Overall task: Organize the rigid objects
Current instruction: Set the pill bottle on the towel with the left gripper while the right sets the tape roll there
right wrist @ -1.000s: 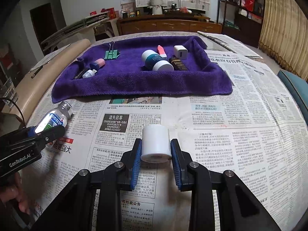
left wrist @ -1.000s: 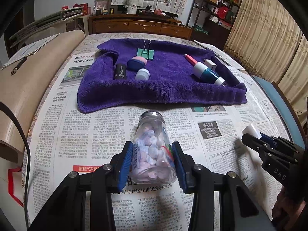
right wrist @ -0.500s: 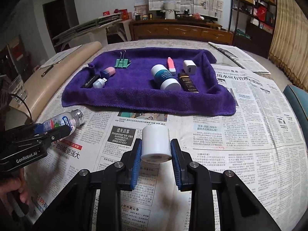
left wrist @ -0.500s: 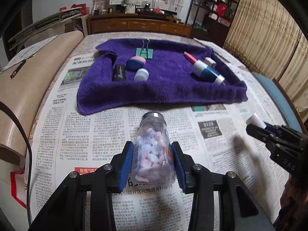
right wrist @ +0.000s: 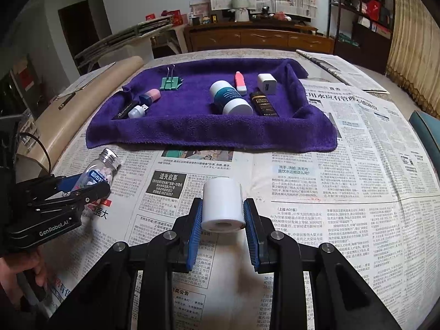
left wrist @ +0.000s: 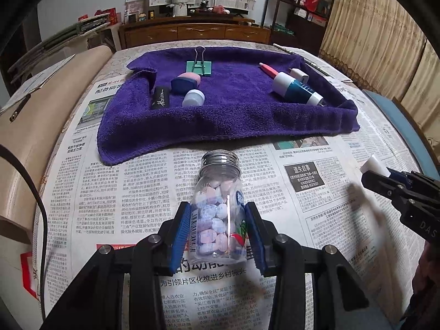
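My left gripper (left wrist: 217,220) is shut on a clear bottle (left wrist: 218,192) full of pastel tablets, its metal cap pointing away, held above the newspaper. My right gripper (right wrist: 222,211) is shut on a white roll (right wrist: 222,200). The right wrist view shows the left gripper (right wrist: 82,189) with the bottle (right wrist: 101,173) at the far left. In the left wrist view the right gripper (left wrist: 385,178) and the roll (left wrist: 371,165) are at the right edge. Ahead of both lies a purple towel (left wrist: 233,121) that bears small items.
On the towel (right wrist: 192,129) lie a green binder clip (right wrist: 170,82), a pink-and-blue piece (right wrist: 150,96), a USB stick (right wrist: 139,111), a teal-and-white bottle (right wrist: 229,97), a pink pen (right wrist: 240,82), a white charger (right wrist: 266,83) and a dark bottle (right wrist: 264,103). Newspaper (right wrist: 343,165) covers the table.
Both grips hold as before. The right wrist view has tipped up a little, so the towel sits lower in it. The bottle has turned slightly between the left jaws.
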Tool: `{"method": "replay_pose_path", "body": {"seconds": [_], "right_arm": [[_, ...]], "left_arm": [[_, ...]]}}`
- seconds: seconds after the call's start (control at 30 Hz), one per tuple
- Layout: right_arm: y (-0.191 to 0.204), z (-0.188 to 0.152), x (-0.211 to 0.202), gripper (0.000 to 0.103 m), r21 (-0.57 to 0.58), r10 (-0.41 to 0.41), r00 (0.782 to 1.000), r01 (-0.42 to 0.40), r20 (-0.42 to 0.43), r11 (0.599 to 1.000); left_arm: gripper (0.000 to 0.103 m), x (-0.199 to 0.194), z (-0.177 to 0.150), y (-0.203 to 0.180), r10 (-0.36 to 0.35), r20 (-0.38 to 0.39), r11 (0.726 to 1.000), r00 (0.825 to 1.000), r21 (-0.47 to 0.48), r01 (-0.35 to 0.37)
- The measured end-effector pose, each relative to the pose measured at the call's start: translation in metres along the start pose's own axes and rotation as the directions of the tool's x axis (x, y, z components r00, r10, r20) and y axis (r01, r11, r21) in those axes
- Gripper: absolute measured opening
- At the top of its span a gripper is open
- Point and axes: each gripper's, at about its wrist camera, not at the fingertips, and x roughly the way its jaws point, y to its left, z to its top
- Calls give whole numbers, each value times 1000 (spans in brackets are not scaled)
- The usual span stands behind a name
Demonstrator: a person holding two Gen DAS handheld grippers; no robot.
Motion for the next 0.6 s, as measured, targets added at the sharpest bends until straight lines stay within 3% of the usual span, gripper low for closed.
{"method": "replay_pose_path", "body": {"seconds": [0.27,0.6], "right_arm": [[-3,2,-4,30,10,11,1000,-11,8,1000],[-3,7,-6,30,12,27,1000,-27,6,1000]], "left_arm": [[38,-22,2,-5,-10,64,1000,998,4,10],[38,-33,25,-13,-30,83,999,996,21,28]]}}
